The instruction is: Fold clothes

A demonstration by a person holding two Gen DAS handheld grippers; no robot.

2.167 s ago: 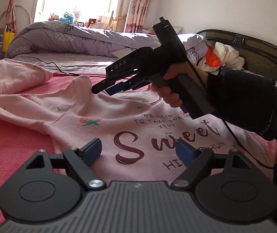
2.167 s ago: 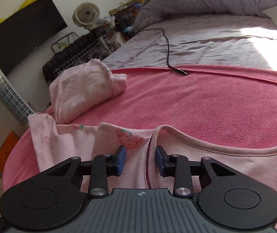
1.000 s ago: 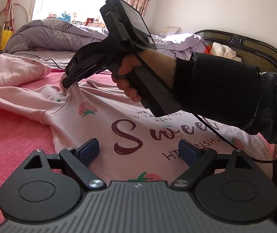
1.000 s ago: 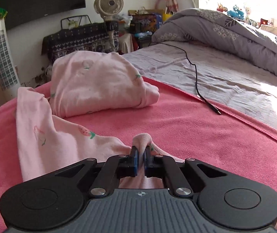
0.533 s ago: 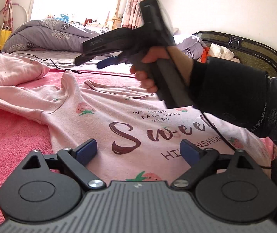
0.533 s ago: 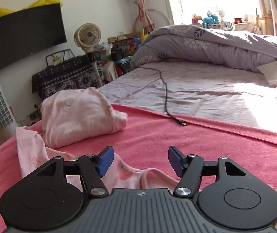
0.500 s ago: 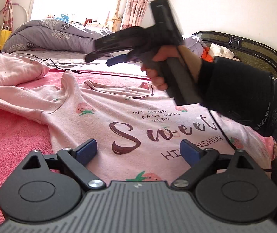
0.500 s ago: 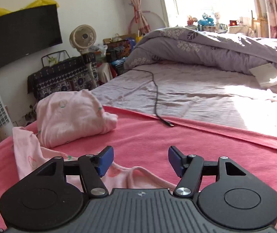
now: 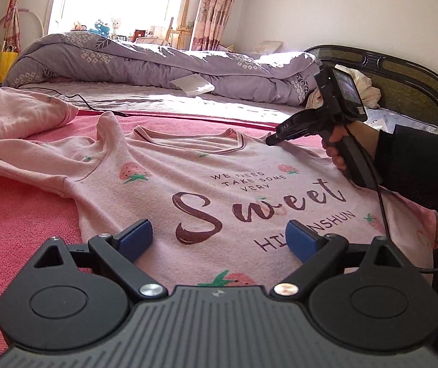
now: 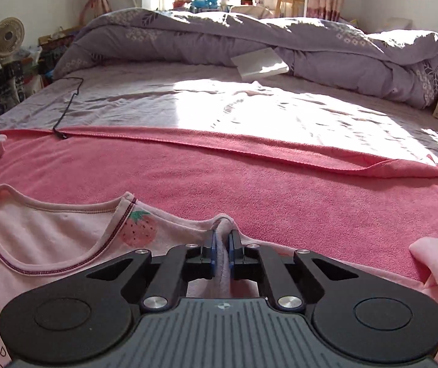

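Observation:
A pink shirt [image 9: 219,184] with strawberries and the word "Sweet" lies front up on a red blanket [image 9: 10,214]. My left gripper [image 9: 219,239] hovers open low over the shirt's hem, nothing between its blue pads [image 9: 134,239]. In the left wrist view my right gripper [image 9: 269,141] rests at the shirt's right shoulder, just right of the neckline [image 9: 188,141]. The right wrist view shows that gripper [image 10: 222,245] shut on a pinched ridge of the pink shirt [image 10: 65,239] at the shoulder seam. A hand in a black sleeve [image 9: 415,168] holds it.
A second pink garment [image 9: 13,113] lies bunched at the left. Beyond the blanket's edge are a lilac sheet [image 10: 219,104], a black cable [image 10: 68,107], a white book [image 10: 260,64] and a rolled purple duvet [image 10: 280,40]. A dark headboard [image 9: 403,86] stands at the right.
My right gripper let go of the left shoulder, swung across the neckline to the right shoulder, and shut on a fold there. The left gripper stayed put and open.

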